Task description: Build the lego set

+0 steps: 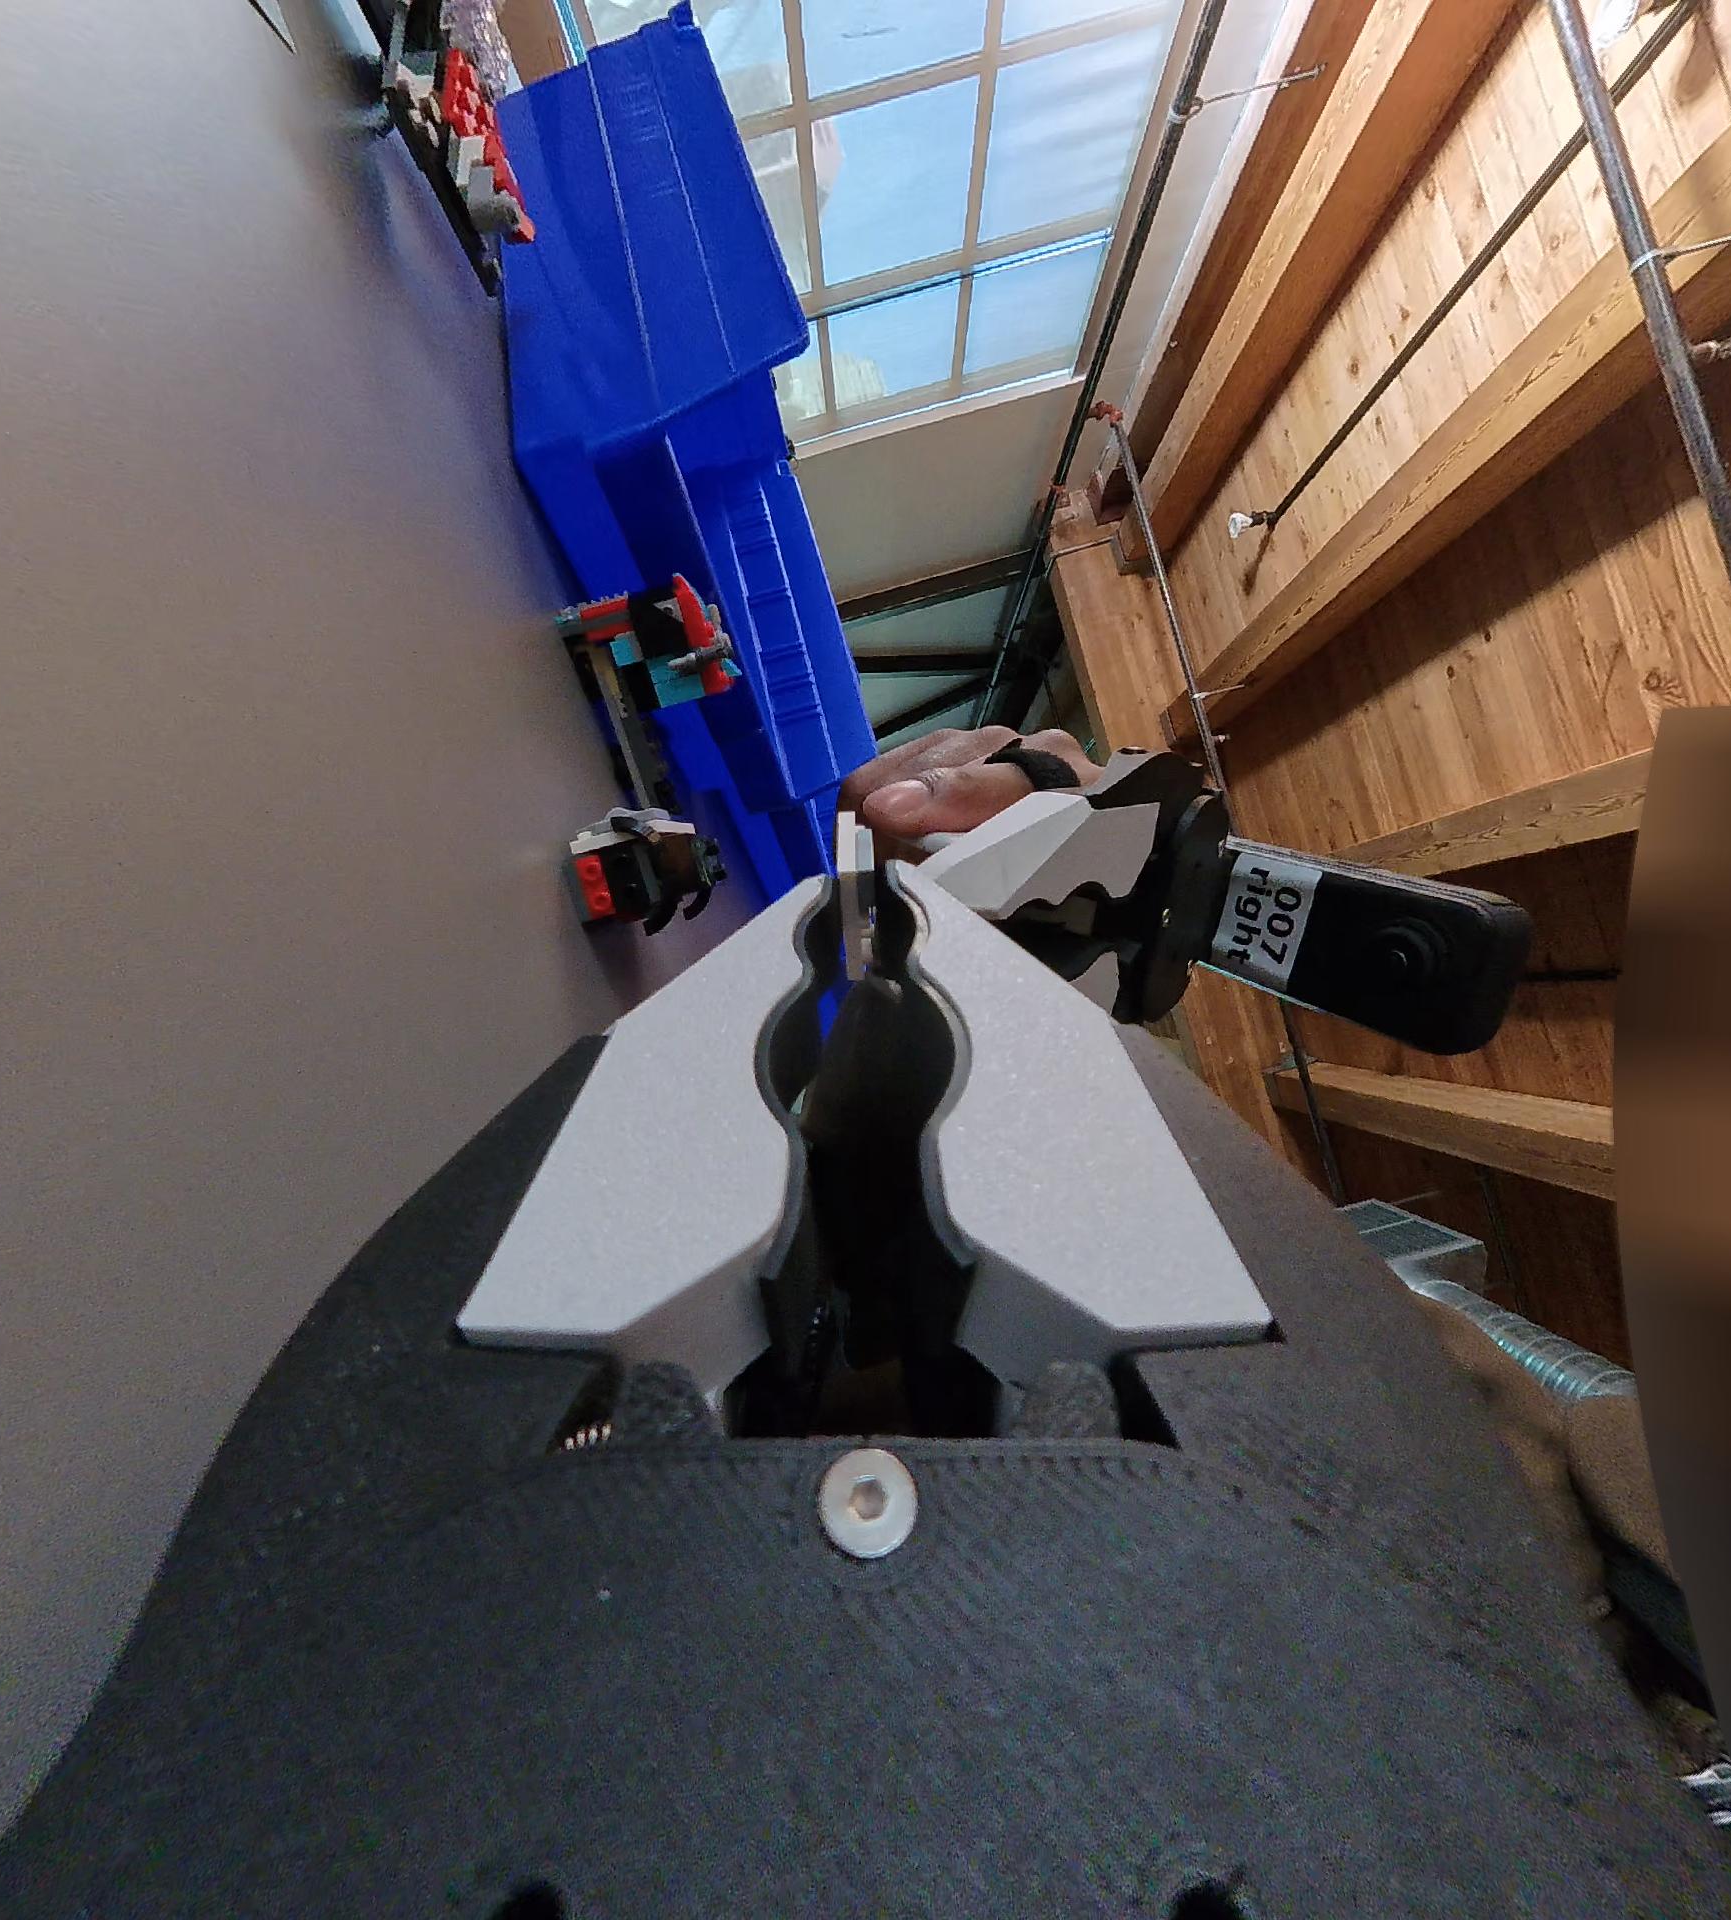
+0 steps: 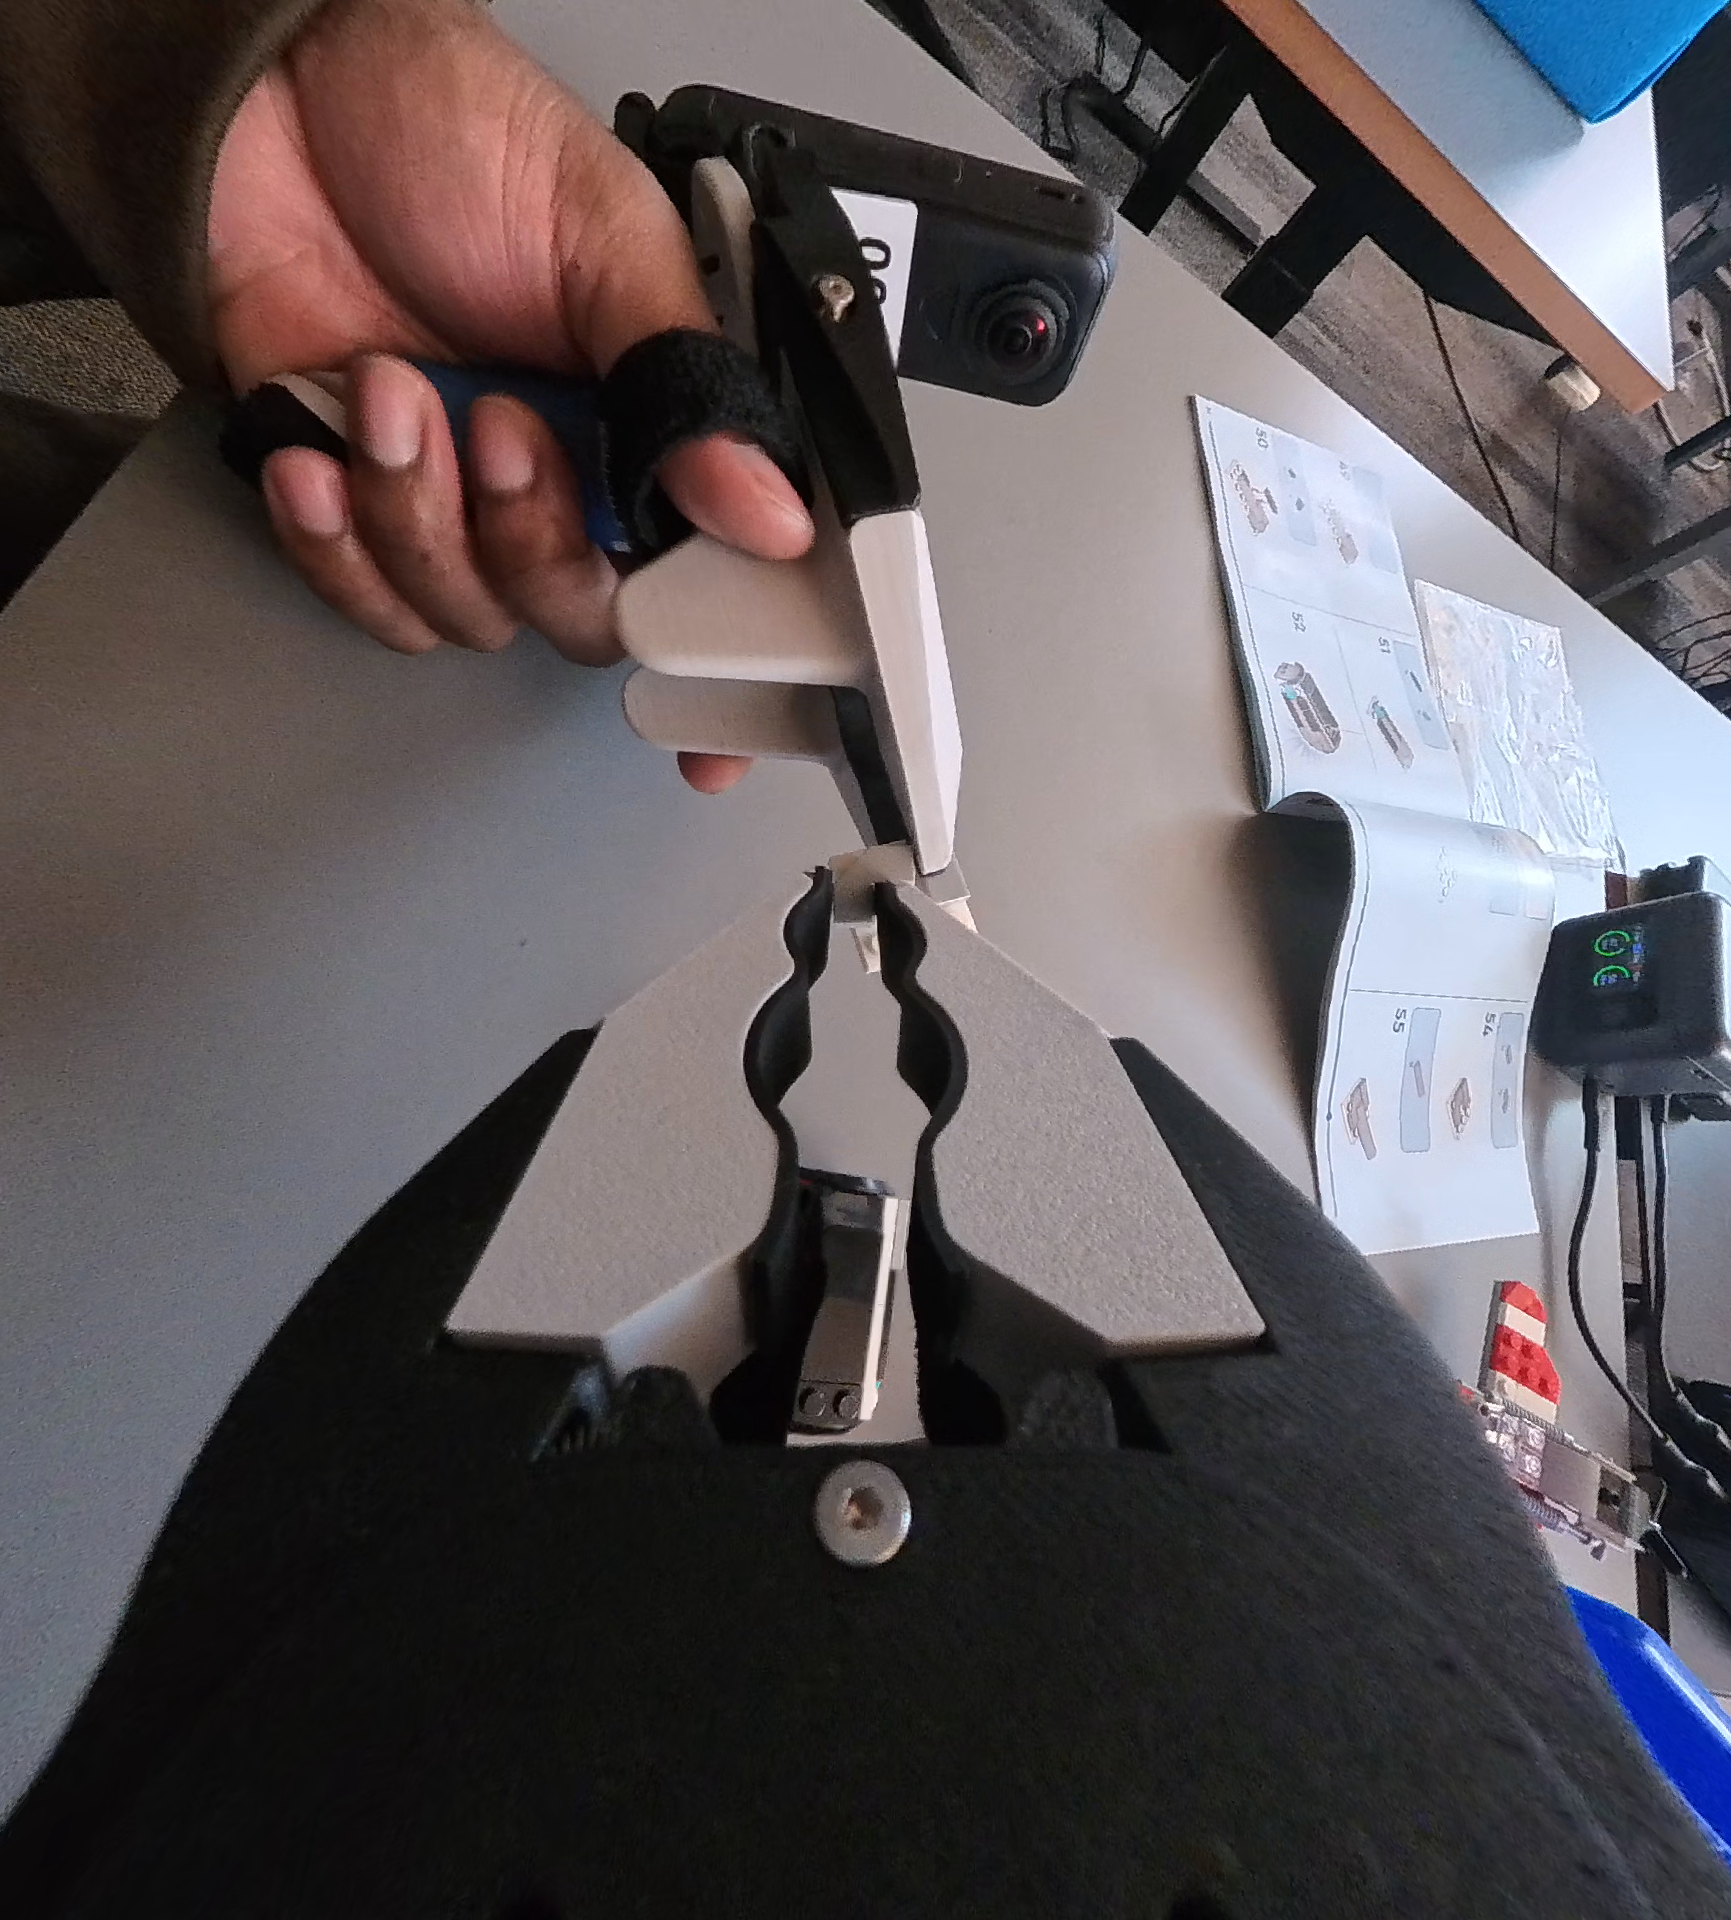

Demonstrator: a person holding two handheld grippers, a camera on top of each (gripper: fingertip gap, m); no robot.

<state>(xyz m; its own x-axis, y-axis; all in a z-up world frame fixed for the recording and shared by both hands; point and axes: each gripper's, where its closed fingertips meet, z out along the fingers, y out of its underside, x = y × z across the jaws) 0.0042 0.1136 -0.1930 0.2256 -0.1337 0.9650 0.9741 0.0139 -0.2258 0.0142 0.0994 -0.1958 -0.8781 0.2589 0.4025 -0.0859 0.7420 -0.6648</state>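
My left gripper is clamped on a thin white brick piece, held up off the grey table. My right gripper pinches a small white piece too, tips touching. I can't tell if it's one piece or two. Small brick models sit nr the blue bins; the booklet is partly cut off.

1. My tongs are raised above a plain grey table that fills most of the right wrist view.
2. At right, an open instruction booklet lies flat, a clear crinkled plastic bag on it.
3. Below that sits a small dark device with a lit screen and cables.
4. At lower right lie red and grey brick pieces and a blue bin.
5. In the left wrist view, two small brick builds rest beside blue bins.
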